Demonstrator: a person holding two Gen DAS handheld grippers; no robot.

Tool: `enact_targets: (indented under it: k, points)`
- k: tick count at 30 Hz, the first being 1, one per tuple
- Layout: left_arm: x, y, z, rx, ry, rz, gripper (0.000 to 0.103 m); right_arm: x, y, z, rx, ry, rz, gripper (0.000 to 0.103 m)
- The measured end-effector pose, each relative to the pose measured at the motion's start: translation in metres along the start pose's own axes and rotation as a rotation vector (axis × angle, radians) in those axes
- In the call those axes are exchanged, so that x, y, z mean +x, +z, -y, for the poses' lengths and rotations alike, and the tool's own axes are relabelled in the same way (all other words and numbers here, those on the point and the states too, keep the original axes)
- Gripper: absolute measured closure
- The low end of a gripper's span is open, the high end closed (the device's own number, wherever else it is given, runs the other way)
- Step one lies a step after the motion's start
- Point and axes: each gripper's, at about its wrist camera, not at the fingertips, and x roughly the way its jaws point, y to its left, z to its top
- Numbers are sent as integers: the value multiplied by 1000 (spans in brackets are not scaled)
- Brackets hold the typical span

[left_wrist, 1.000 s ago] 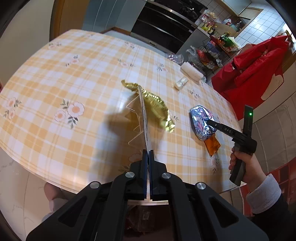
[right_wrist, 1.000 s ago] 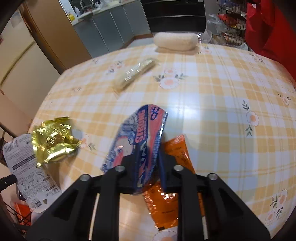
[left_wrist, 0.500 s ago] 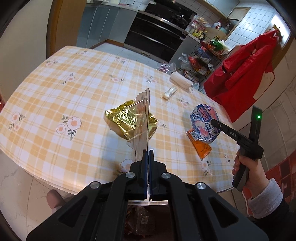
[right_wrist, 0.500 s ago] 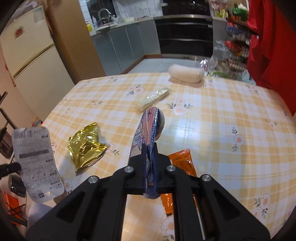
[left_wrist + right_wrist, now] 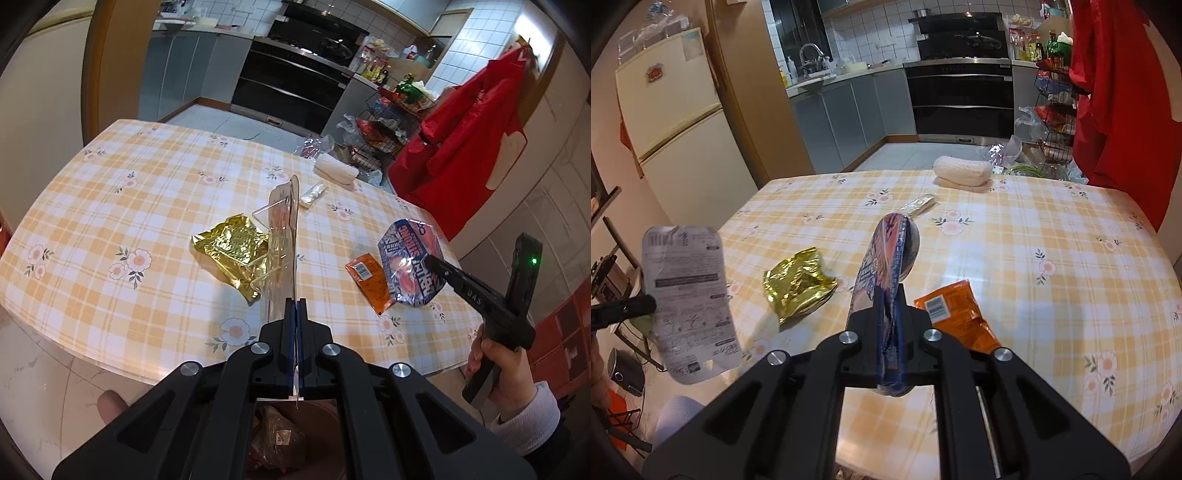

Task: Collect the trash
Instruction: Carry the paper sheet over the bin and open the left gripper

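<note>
My left gripper (image 5: 295, 306) is shut on a clear plastic blister pack (image 5: 280, 236), held edge-on above the near side of the table. In the right wrist view its printed white backing card (image 5: 689, 299) hangs at the left, off the left gripper (image 5: 646, 304). My right gripper (image 5: 890, 299) is shut on a blue and red snack wrapper (image 5: 890, 254), lifted off the table; the same wrapper (image 5: 410, 262) shows at the right gripper (image 5: 430, 262). A crumpled gold foil wrapper (image 5: 232, 251) and an orange packet (image 5: 369, 280) lie on the checked tablecloth (image 5: 110, 221).
A small clear wrapper (image 5: 314, 194) and a rolled white cloth (image 5: 336, 170) lie at the table's far side. A bin with bagged rubbish (image 5: 280, 439) sits below my left gripper. A red garment (image 5: 461, 147) and a wire rack (image 5: 384, 129) stand beyond the table.
Both grippers have risen and drawn back from the table with their items. The right jaws closed fully on the blue wrapper and lifted it off the orange packet.
</note>
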Motion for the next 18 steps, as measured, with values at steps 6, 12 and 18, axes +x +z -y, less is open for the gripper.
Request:
enact_targets:
  k: [6,12,18]
  points:
    - [-19,-8,15,27,-15,7,102,-35,-15,-11,2,10,46,94]
    - [-35,-27,29,60,-32,-10,102,-74,-33,-19,23,13,95,94]
    - [-49,-56,34,60,-56,-37,102,-108,-55,-35,32,15,123,94]
